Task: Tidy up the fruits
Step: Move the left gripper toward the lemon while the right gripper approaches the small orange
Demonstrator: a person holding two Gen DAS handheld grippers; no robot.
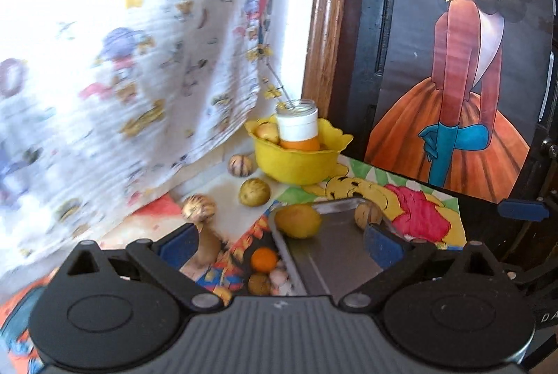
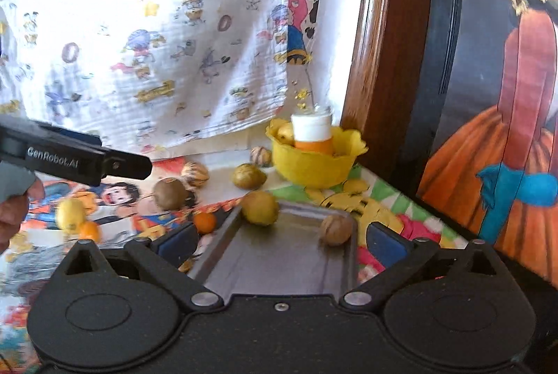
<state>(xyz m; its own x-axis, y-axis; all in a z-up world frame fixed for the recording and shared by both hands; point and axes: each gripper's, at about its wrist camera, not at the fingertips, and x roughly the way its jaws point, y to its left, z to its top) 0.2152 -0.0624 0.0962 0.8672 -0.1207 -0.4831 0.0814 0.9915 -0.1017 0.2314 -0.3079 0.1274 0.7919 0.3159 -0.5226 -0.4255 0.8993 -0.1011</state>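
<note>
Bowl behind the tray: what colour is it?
Yellow bowl, with a wavy rim; clearest in the right wrist view.

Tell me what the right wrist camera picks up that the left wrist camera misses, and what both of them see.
Only the right wrist view shows the left gripper from the side, a person's hand holding it, and a lemon at far left. Only the left wrist view shows the right gripper's blue pad at its right edge. Both show the metal tray holding a lemon and a walnut, plus the yellow bowl.
</note>
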